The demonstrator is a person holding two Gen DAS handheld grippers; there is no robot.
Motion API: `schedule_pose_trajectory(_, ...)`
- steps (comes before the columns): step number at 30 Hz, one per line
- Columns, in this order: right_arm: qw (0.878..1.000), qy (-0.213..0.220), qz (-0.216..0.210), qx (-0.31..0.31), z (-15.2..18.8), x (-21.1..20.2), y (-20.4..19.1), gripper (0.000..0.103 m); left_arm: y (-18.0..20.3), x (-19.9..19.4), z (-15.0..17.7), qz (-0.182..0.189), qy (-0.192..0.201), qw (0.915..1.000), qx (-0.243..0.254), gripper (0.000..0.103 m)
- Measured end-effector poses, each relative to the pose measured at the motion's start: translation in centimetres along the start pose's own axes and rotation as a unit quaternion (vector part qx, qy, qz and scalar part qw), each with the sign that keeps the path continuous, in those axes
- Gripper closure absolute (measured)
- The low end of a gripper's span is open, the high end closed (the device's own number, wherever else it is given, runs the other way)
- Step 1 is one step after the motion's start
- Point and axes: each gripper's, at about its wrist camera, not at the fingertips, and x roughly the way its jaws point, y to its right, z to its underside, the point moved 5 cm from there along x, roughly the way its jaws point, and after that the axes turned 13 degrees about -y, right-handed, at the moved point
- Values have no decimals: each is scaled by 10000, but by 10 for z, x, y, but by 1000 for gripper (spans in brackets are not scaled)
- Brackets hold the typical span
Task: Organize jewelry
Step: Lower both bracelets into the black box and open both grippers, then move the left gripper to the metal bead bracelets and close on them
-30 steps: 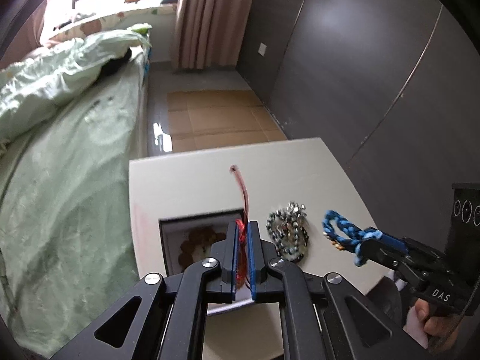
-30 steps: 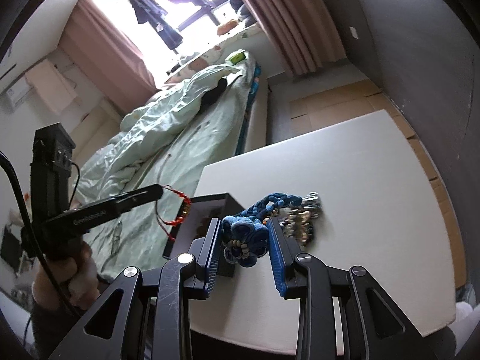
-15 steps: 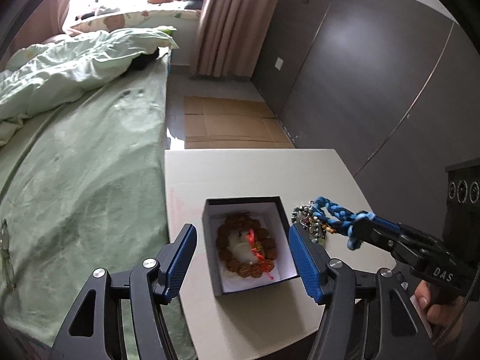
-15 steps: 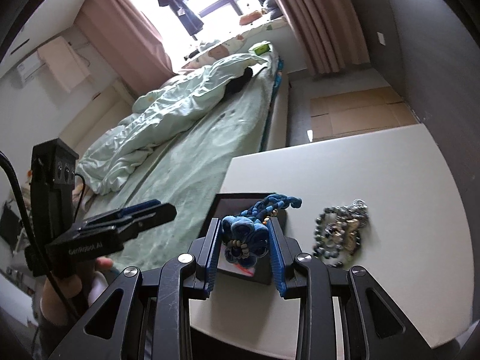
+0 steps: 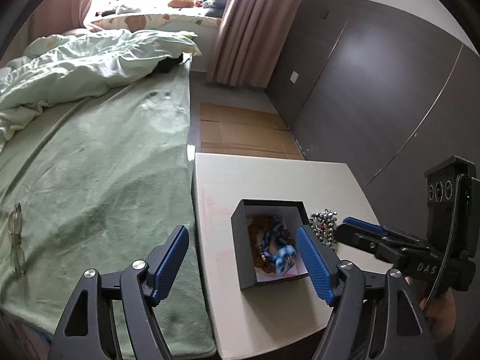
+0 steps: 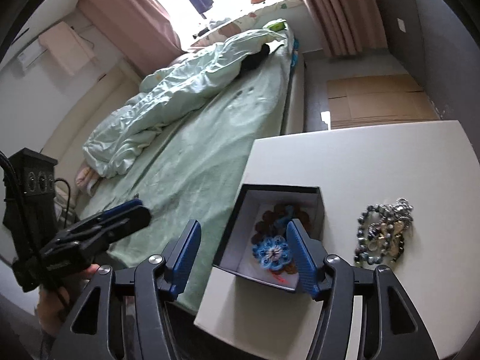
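A black jewelry box [image 5: 243,267] [image 6: 231,231] with a white lining stands on the white table [image 5: 270,180] [image 6: 375,165]. In it lie a brown bead bracelet [image 5: 256,228], a red cord [image 6: 279,279] and the blue braided bracelet [image 5: 274,246] with its blue flower [image 6: 273,253]. A grey beaded necklace [image 5: 322,228] [image 6: 381,237] lies on the table right of the box. My left gripper [image 5: 244,262] is open and empty, above the box's left side. My right gripper [image 6: 241,258] [image 5: 348,232] is open and empty, just above the box.
A bed with a green sheet [image 5: 90,165] [image 6: 195,150] runs along the table's left edge. Glasses [image 5: 15,240] lie on it. Cardboard [image 5: 240,132] covers the floor beyond the table. A dark wall panel [image 5: 375,75] stands to the right.
My left gripper opened and dropped the red cord into the box. My right gripper then opened, and the blue braided bracelet now lies in the box. Both grippers have pulled back.
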Motion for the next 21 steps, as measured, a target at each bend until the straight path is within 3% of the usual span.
schedule_pose_trajectory(9,9982,297,202,474,17,-40,42,43,20,3,-1,112,-24,9997,203,27)
schedule_pose_trajectory(21,9930,474,442,983,45,-79,103,43,78,17,-5,264,-83,9974,662,27)
